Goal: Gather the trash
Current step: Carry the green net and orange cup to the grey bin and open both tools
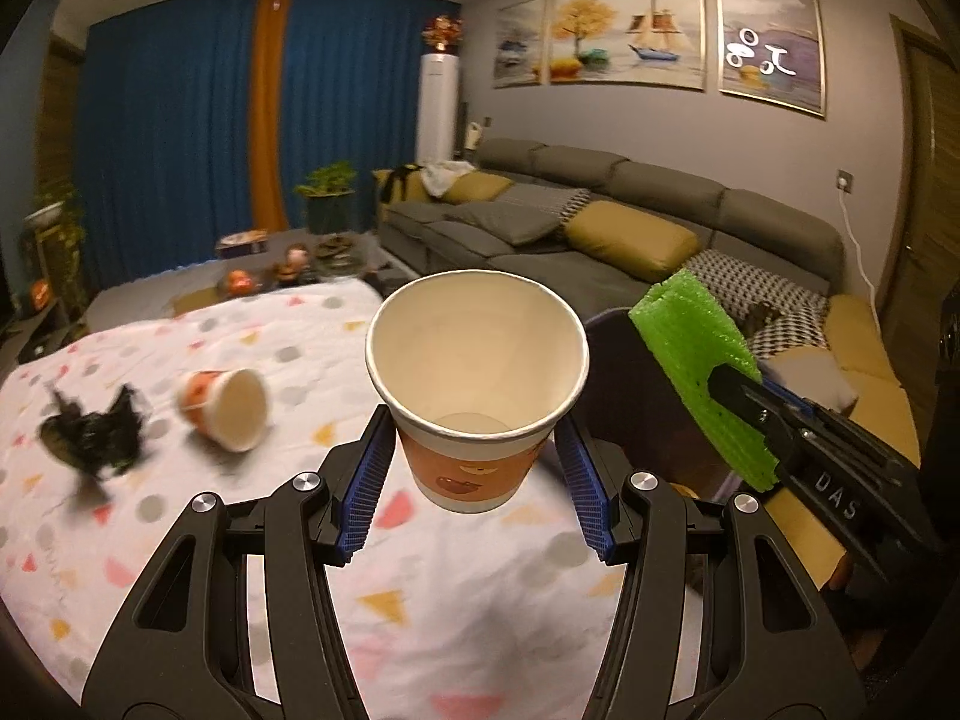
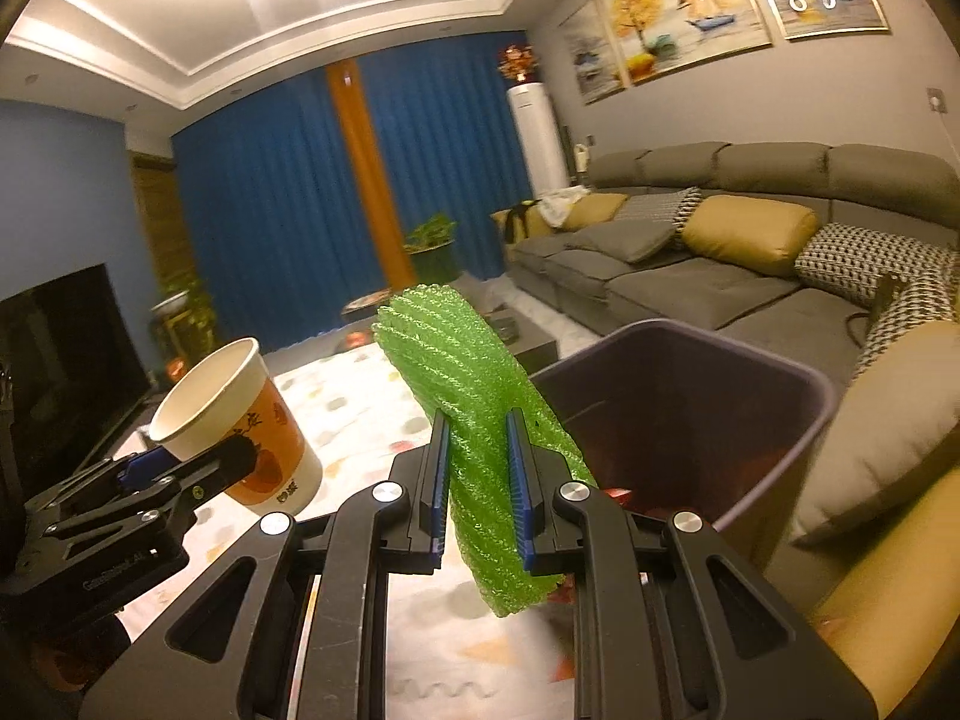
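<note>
Both grippers are loaded and raised near the dark bin (image 2: 690,408) beside the table (image 1: 180,540), likely for dropping. Right gripper (image 2: 478,480) pinches green foam (image 2: 456,372) at the bin's rim; left gripper (image 1: 474,474) clasps an upright paper cup (image 1: 477,378). Another cup (image 1: 225,414) and black scrap (image 1: 90,438) wait on the cloth.
</note>
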Demonstrator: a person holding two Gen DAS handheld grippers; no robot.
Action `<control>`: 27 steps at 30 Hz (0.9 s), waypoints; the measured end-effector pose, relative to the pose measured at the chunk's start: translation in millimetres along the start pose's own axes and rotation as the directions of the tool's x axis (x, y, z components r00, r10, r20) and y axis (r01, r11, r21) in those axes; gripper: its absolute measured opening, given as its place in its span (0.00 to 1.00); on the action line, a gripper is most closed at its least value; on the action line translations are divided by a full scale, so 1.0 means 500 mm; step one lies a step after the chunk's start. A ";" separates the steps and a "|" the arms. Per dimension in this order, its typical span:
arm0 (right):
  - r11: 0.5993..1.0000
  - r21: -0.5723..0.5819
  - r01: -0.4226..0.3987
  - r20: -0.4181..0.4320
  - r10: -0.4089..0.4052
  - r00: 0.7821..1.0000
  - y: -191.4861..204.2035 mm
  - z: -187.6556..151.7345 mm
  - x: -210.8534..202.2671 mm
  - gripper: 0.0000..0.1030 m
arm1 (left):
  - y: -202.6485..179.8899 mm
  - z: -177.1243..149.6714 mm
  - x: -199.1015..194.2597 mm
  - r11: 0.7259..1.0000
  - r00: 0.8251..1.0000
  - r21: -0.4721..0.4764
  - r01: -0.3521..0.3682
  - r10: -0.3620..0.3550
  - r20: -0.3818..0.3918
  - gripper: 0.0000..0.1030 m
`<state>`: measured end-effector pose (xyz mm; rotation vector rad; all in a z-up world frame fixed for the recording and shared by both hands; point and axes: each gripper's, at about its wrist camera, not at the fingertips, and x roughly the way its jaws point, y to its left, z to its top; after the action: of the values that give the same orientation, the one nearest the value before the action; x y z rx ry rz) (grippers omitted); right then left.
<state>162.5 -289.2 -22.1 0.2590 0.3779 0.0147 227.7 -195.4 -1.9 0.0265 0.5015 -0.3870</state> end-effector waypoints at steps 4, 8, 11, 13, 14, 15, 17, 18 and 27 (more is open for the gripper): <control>0.999 0.024 0.037 -0.005 -0.037 0.999 -0.032 -0.004 0.015 0.19 | -0.040 0.010 0.053 0.999 0.998 0.013 0.052 -0.052 -0.021 0.52; 0.997 0.039 0.063 -0.018 -0.063 0.998 -0.052 -0.010 0.029 0.19 | -0.069 0.014 0.100 0.996 0.995 0.018 0.093 -0.092 -0.042 0.52; 0.996 0.053 0.076 -0.021 -0.075 0.997 -0.063 -0.014 0.035 0.19 | -0.083 0.014 0.134 0.994 0.992 0.017 0.111 -0.109 -0.059 0.52; 0.995 0.057 0.084 -0.024 -0.083 0.996 -0.064 -0.015 0.039 0.19 | -0.091 0.012 0.152 0.992 0.989 0.008 0.127 -0.127 -0.075 0.52; 0.994 0.058 0.088 -0.027 -0.086 0.996 -0.069 -0.014 0.041 0.19 | -0.096 0.012 0.159 0.991 0.988 0.006 0.134 -0.133 -0.080 0.52; 0.994 0.059 0.090 -0.029 -0.088 0.996 -0.070 -0.014 0.045 0.20 | -0.102 0.010 0.168 0.990 0.986 0.008 0.142 -0.140 -0.086 0.52; 0.994 0.059 0.093 -0.034 -0.091 0.995 -0.076 -0.014 0.051 0.20 | -0.106 0.009 0.182 0.989 0.985 0.015 0.149 -0.147 -0.095 0.52; 0.994 0.058 0.096 -0.036 -0.094 0.995 -0.077 -0.014 0.054 0.21 | -0.110 0.007 0.189 0.988 0.983 0.019 0.155 -0.152 -0.099 0.53; 0.991 0.069 0.111 -0.049 -0.108 0.993 -0.090 -0.024 0.067 0.22 | -0.111 -0.004 0.233 0.981 0.971 0.010 0.195 -0.192 -0.144 0.54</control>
<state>187.7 -327.5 -56.6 0.3089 0.4381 -0.1015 300.2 -288.2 -54.8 0.0284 0.6436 -0.5855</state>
